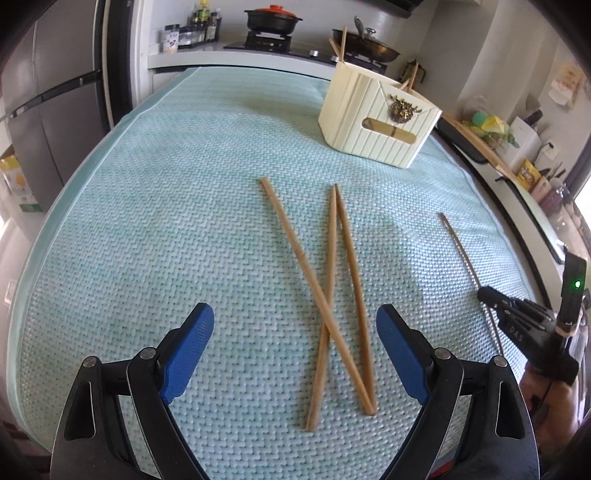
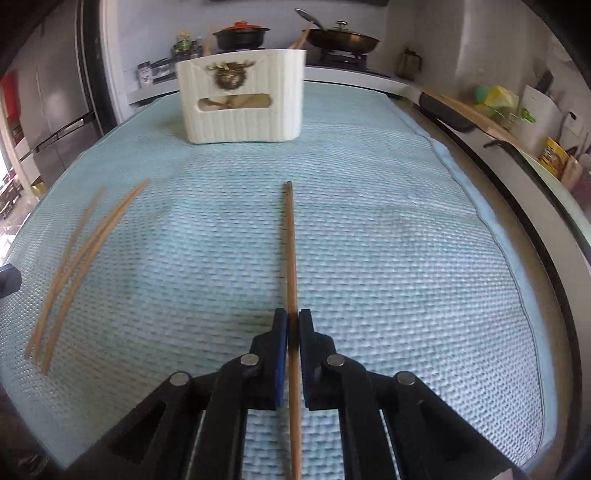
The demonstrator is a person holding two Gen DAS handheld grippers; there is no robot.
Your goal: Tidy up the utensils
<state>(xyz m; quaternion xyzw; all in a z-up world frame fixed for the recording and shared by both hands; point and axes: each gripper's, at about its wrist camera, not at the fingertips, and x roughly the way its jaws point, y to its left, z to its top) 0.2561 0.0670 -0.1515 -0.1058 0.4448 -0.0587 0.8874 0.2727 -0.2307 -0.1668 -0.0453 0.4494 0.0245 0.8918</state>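
Observation:
Three wooden chopsticks (image 1: 332, 295) lie crossed on the light blue woven mat (image 1: 166, 221). My left gripper (image 1: 295, 325) is open just above their near ends, empty. My right gripper (image 2: 293, 321) is shut on a single darker chopstick (image 2: 291, 251) that points forward along the mat; it also shows in the left wrist view (image 1: 461, 251), with the right gripper (image 1: 487, 295) at its near end. The cream ribbed utensil holder (image 2: 243, 107) stands at the far side of the mat with a few chopsticks inside; it also shows in the left wrist view (image 1: 376, 118). The three loose chopsticks show at the left (image 2: 74, 266).
A stove with a black pot (image 1: 273, 20) and a wok (image 1: 365, 42) stands behind the table. A fridge (image 1: 55, 110) is at the left. A cluttered counter (image 1: 517, 147) runs along the right edge. The mat's right edge (image 2: 480, 206) is near my right gripper.

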